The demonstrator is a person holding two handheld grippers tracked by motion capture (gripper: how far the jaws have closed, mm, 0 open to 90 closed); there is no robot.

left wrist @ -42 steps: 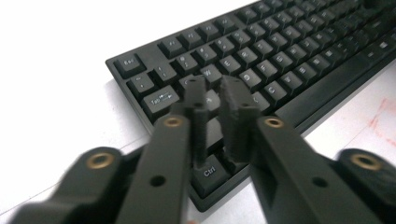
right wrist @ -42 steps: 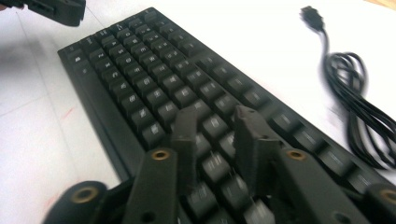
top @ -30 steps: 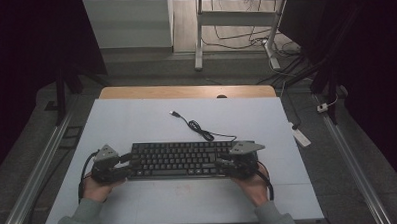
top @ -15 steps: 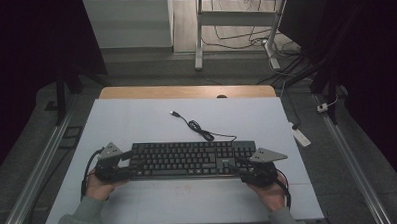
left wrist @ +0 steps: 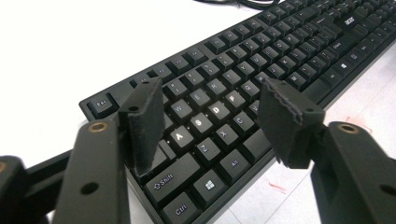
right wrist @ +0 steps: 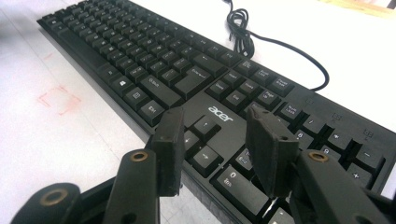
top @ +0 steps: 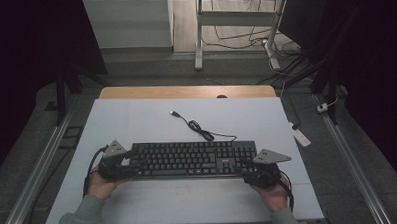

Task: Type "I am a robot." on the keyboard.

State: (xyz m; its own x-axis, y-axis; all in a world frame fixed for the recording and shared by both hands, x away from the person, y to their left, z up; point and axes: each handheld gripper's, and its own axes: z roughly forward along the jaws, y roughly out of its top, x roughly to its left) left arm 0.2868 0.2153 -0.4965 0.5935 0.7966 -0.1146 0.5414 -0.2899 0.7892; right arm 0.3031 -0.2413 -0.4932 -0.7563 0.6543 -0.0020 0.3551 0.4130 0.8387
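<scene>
Two grippers sit at the two ends of a black keyboard point(top: 190, 160) that lies lengthwise across the near half of the white tabletop point(top: 136, 119). At the left end, the left hand point(top: 101, 183) holds the left gripper point(top: 126, 166), whose grey three-cornered plate stands just off the keyboard's left edge. In the left gripper view its jaws stand apart over the keys at that end, one near the Shift and Caps Lock side, the other over the front edge beside the Alt key; whether the pads touch the keys cannot be told. Nothing is clamped between them.

From the keyboard's far edge, right of centre, its black cable point(top: 197, 127) runs in a loose coil toward the middle of the tabletop and ends in a USB plug point(top: 174, 114).

At the right end, the right hand point(top: 273, 194) holds the right gripper point(top: 247, 169) at the front right corner of the keyboard. In the right gripper view its jaws are also apart, poised over the arrow keys and the number pad, with the acer logo point(right wrist: 219, 113) just beyond them, gripping nothing.
</scene>
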